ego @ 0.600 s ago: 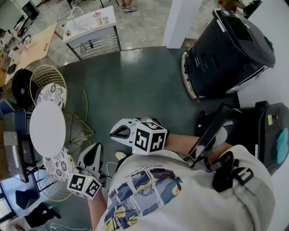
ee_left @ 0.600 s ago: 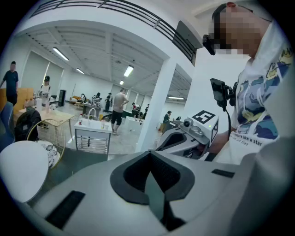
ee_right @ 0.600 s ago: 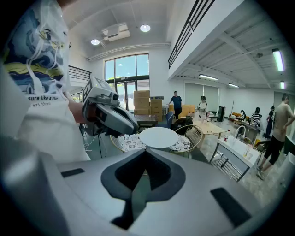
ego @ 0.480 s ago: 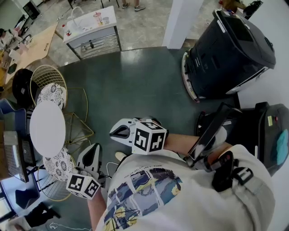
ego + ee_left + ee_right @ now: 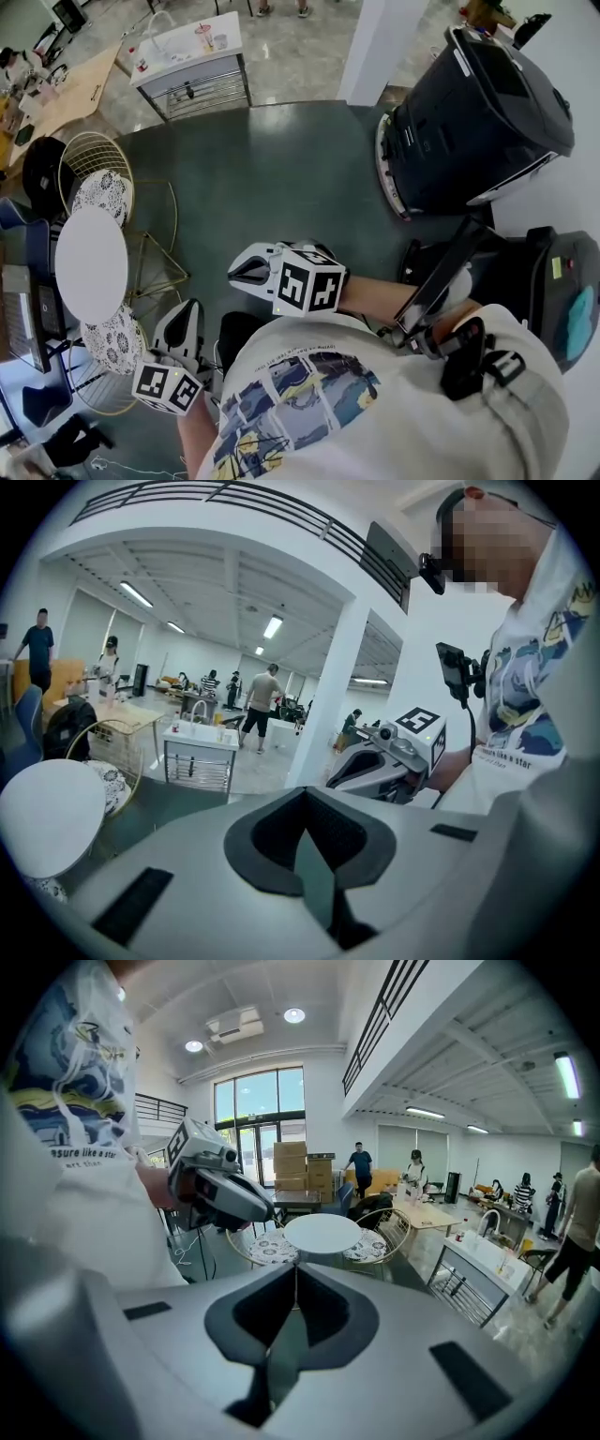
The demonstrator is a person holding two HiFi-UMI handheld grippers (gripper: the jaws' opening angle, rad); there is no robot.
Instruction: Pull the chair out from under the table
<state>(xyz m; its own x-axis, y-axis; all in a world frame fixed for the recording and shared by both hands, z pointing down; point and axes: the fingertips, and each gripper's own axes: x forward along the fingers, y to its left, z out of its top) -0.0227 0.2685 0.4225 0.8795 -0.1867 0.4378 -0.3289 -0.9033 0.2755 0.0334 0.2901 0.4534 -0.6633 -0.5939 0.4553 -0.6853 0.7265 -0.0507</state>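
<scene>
A small round white table (image 5: 91,264) stands at the left on the dark green floor. Two gold wire chairs with patterned cushions flank it: one on the far side (image 5: 101,192) and one on the near side (image 5: 111,342), its seat partly under the table top. My left gripper (image 5: 180,328) is shut and empty, just right of the near chair and apart from it. My right gripper (image 5: 246,272) is shut and empty, further right over open floor. In the right gripper view the table (image 5: 322,1233) and both chairs lie ahead, with the left gripper (image 5: 217,1185) beside them.
A large black machine (image 5: 478,112) sits at the upper right beside a white pillar (image 5: 375,42). A white sink cart (image 5: 187,56) and a wooden table (image 5: 66,94) stand at the back left. A black bag (image 5: 42,178) and blue seats (image 5: 23,309) crowd the left edge. Several people stand far off.
The table and chairs have slid slightly left in the head view. The left gripper sits a little lower and nearer the near chair. Both grippers stay shut.
</scene>
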